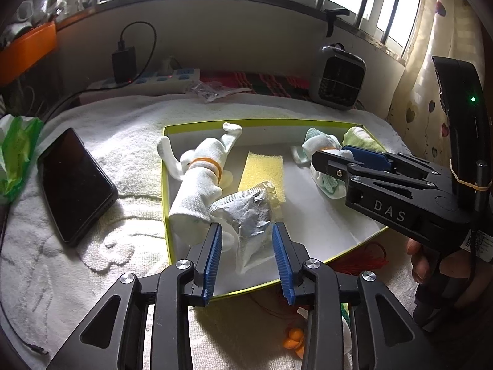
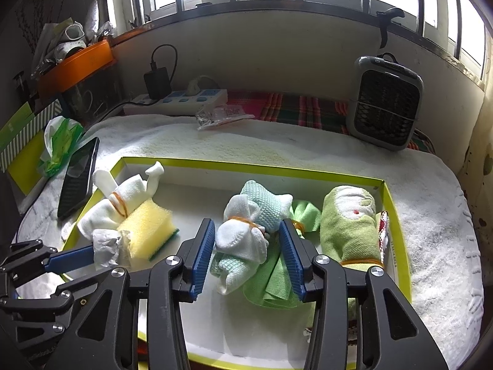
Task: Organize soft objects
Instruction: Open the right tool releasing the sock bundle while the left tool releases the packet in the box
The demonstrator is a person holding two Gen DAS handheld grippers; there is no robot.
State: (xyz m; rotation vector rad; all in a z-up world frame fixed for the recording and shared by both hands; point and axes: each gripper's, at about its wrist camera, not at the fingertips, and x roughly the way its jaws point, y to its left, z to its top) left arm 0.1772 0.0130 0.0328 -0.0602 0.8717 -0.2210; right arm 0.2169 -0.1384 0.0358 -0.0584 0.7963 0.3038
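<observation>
While both claws stood released, the left claw [image 1: 246, 231] straddled a crumpled clear plastic pouch [image 1: 249, 212] and the right claw [image 2: 246, 231] a banded white-and-mint sock bundle [image 2: 246, 231], inside the shallow yellow-rimmed white tray [image 2: 246, 166], whose middle floor lay bare.

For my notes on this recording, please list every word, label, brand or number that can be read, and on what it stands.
"DAS": white letters on the black body of the right gripper, left wrist view.
Sticker on that gripper's handle: too small to read.
Print on the tray rim: too blurred to read.
</observation>
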